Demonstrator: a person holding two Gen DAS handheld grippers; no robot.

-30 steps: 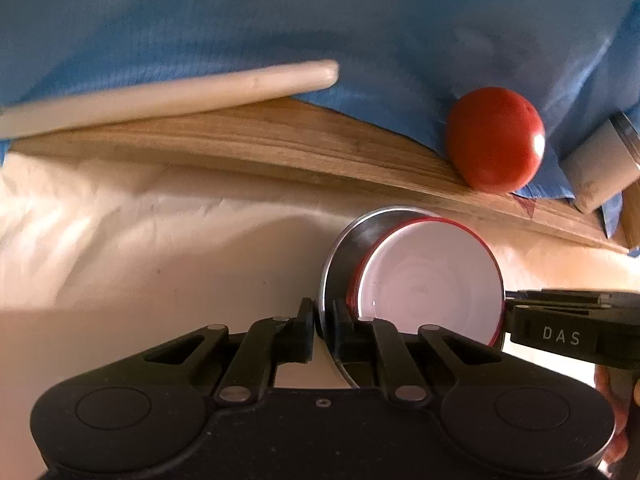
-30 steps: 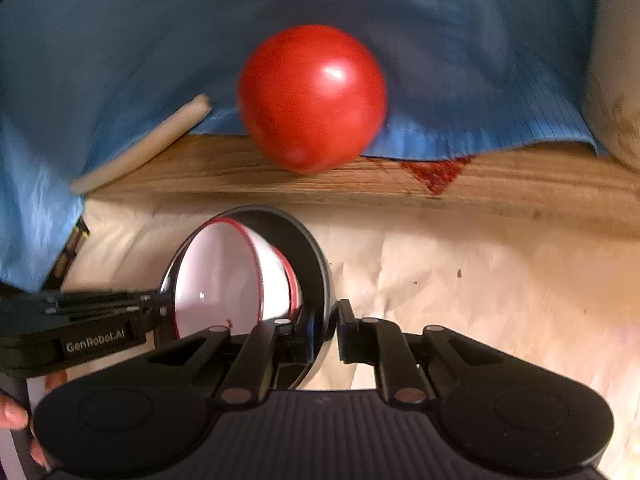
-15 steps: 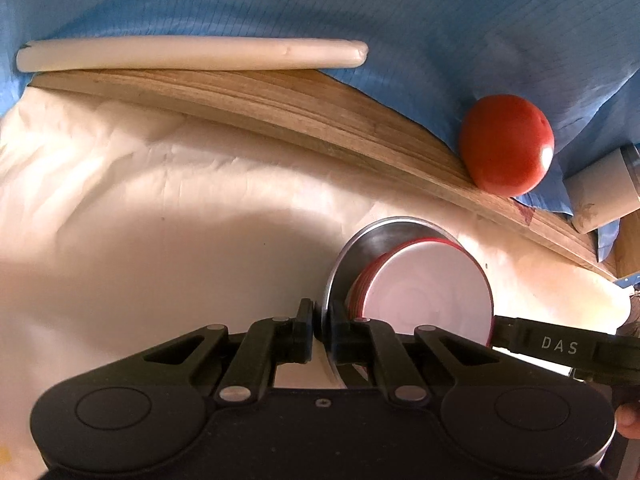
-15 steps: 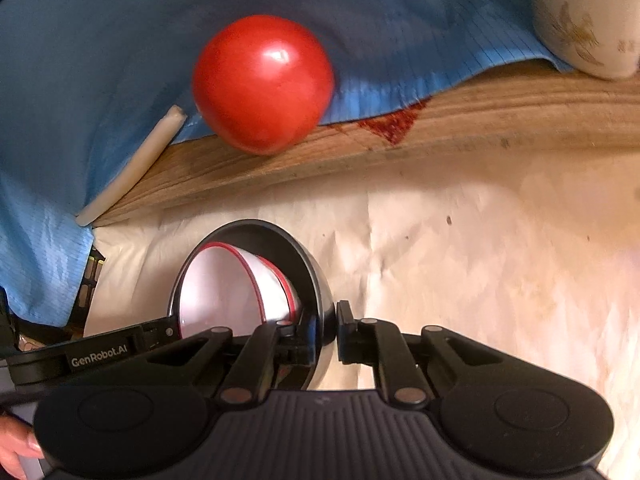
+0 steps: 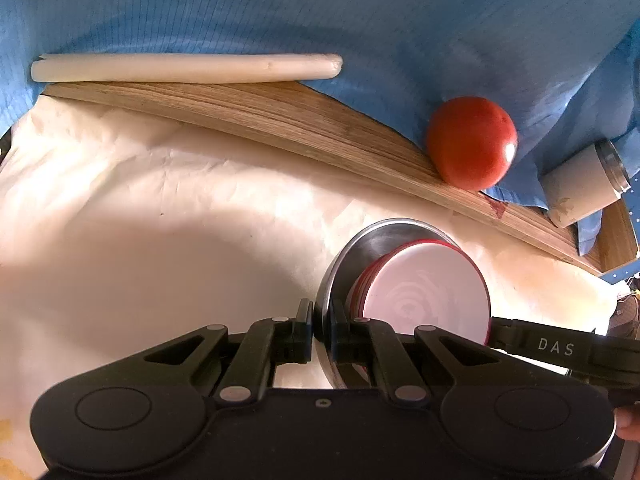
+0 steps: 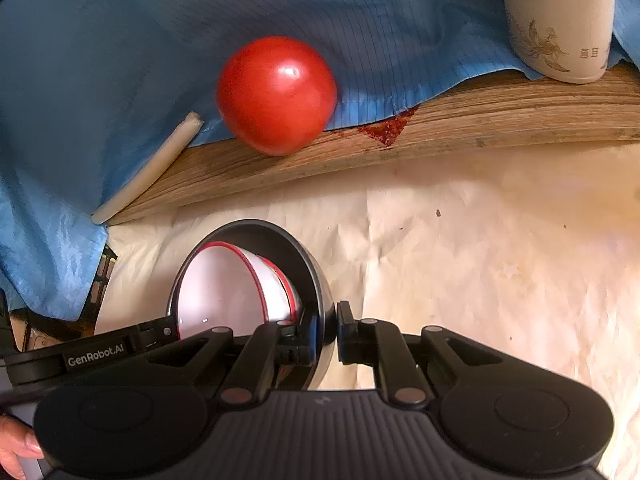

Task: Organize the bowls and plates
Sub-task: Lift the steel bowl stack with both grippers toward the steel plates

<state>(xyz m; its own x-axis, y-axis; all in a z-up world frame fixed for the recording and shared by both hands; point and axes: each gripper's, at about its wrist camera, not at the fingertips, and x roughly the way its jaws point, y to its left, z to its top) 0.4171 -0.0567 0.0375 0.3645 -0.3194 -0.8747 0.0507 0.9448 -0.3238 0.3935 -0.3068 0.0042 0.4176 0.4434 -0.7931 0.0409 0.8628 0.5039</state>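
Note:
A steel bowl [image 5: 374,240] holds a stack of white bowls with red rims [image 5: 428,292]. My left gripper [image 5: 322,330] is shut on the steel bowl's left rim. My right gripper [image 6: 324,334] is shut on the opposite rim of the steel bowl [image 6: 316,276], with the white red-rimmed bowls [image 6: 224,296] nested inside it. Both grippers hold the bowls just above the cream paper-covered table [image 5: 160,208]. Each gripper's body shows in the other's view.
A wooden board [image 5: 280,116] edges the paper at the back, under a blue cloth [image 5: 360,20]. A red tomato [image 5: 472,142] and a white stick [image 5: 184,67] lie on it. A white cup [image 6: 560,20] stands at the right.
Both grippers have carried the bowl stack back and down, away from the tomato. The view tilted so more paper and the whole white stick show. Both grips are unchanged.

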